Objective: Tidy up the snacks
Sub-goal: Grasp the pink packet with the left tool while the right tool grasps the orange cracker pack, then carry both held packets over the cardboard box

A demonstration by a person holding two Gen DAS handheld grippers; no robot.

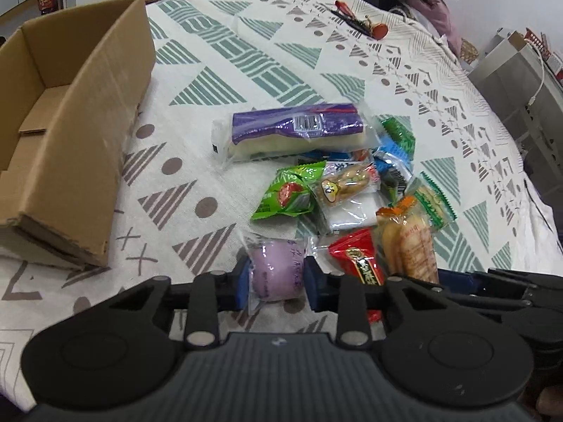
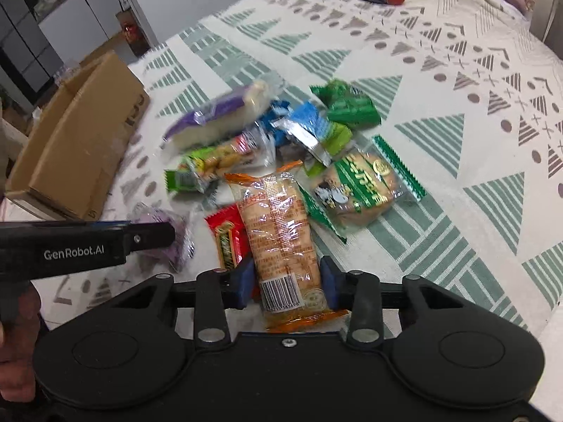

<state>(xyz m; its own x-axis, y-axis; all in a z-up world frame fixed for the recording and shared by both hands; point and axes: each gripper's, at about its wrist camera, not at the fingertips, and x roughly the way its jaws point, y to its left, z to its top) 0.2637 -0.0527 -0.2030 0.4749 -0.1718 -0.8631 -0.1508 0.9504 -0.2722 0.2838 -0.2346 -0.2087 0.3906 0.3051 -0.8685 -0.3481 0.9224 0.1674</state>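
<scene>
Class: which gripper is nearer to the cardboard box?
Left. The left gripper, around the purple snack, sits just beside the box; the right gripper is farther, across the pile.

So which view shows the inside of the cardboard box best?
The left wrist view: the cardboard box sits close, and its open top shows the inner walls and a folded flap. In the right wrist view the box is farther off, mostly showing its outer side, with the interior hardly visible.

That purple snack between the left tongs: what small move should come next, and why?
Probably lift the purple snack and carry it left to the cardboard box. The left tongs appear to be closed on its wrapper already, and the box stands open beside the pile.
</scene>
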